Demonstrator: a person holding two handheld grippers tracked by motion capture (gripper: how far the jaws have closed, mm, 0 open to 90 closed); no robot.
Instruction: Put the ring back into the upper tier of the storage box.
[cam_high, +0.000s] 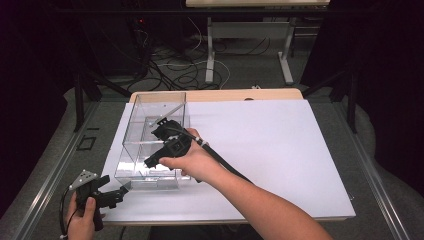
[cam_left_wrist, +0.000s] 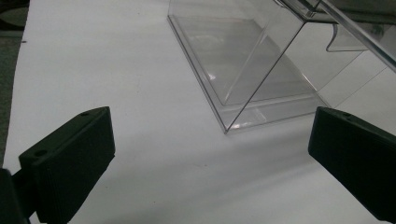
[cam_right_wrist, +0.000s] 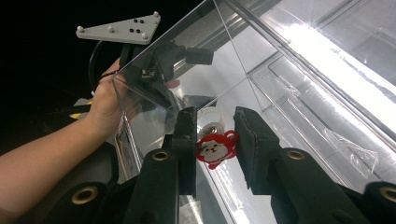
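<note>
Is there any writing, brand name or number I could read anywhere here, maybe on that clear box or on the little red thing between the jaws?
None can be read.
Clear plastic box: no writing visible.
Small red-and-white Santa-face charm between the right gripper jaws: a picture, no words.
Grey three-cornered plate on the left gripper: dark marks, too small to read.

Bright overhead light, glare streak on clear box (cam_right_wrist: 327, 60), dark surroundings, soft focus.

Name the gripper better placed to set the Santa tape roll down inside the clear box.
Right. The right gripper is already inside the clear box, jaws shut on the Santa tape roll. The left gripper waits outside the box's near corner, jaws open.
</note>
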